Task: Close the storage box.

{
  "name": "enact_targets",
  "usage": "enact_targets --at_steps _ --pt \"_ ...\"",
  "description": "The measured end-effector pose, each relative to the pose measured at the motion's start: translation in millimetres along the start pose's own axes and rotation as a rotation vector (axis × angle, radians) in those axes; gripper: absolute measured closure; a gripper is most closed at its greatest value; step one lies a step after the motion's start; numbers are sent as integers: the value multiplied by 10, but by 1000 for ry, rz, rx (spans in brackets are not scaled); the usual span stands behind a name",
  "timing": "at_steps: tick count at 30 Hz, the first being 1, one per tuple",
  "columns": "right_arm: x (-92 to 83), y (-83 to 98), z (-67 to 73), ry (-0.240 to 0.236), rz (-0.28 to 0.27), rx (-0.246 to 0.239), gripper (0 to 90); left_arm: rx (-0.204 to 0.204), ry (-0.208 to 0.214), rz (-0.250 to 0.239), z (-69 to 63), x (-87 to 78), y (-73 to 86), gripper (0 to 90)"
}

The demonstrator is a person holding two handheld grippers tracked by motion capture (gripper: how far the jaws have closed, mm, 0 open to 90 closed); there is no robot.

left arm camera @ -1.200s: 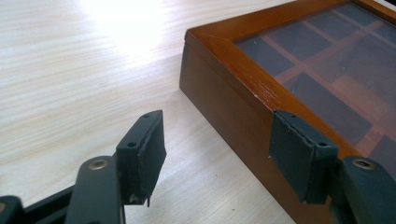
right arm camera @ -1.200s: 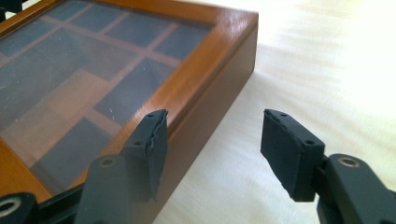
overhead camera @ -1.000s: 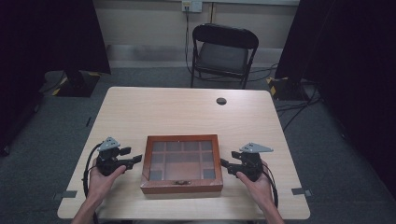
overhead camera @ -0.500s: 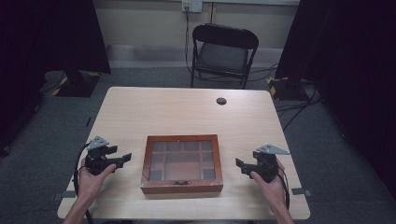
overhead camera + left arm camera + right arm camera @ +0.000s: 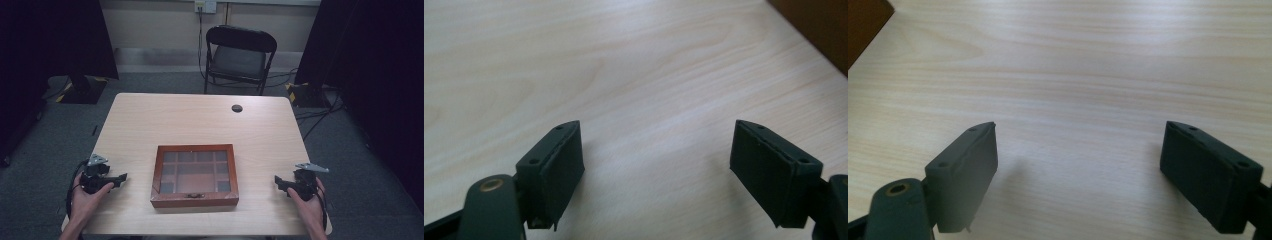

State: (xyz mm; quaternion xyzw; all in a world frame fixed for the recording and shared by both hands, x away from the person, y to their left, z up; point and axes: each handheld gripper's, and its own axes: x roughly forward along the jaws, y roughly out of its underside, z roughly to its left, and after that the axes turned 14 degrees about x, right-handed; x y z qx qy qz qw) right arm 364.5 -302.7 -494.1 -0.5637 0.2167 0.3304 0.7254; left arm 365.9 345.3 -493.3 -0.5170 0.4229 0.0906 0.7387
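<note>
At the near edge of a pale wooden surface point(image 5: 200, 120), a person's two hands each hold a black hand-held gripper. The left hand-held gripper point(image 5: 120, 178) sits near the near-left corner, its jaws spread wide apart with nothing between them; in the left gripper view point(image 5: 656, 172) only bare wood grain lies between the jaws. The right hand-held gripper point(image 5: 278, 181) sits near the near-right corner, its jaws also spread wide and empty, seen over bare wood in the right gripper view point(image 5: 1080, 175). Both point inward toward a wooden box point(image 5: 195, 175) with a glass lid, which rests closed between them at the near middle of the surface, well apart from each. Small compartments show through the lid. Farther back, a small dark round object point(image 5: 237, 108) lies near the far edge. Beyond the surface stands a black folding chair point(image 5: 239, 57) on grey floor.
</note>
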Motion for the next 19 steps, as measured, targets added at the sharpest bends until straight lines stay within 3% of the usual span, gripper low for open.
enact_targets --at_steps 2,4,6,8,19 --pt "-10 1 -29 18 -6 8 149 -8 -15 -7 10 -10 26 198" --pt "-5 9 -33 29 -17 6 147 12 -40 -5 -12 0 43 190" --pt "12 43 11 72 -22 -56 138 32 -71 -22 -39 12 70 148" --pt "29 65 24 75 -32 -70 115 15 -81 -50 -53 15 108 146" --pt "23 75 25 83 -36 -68 114 -3 -93 -43 -54 21 107 117"
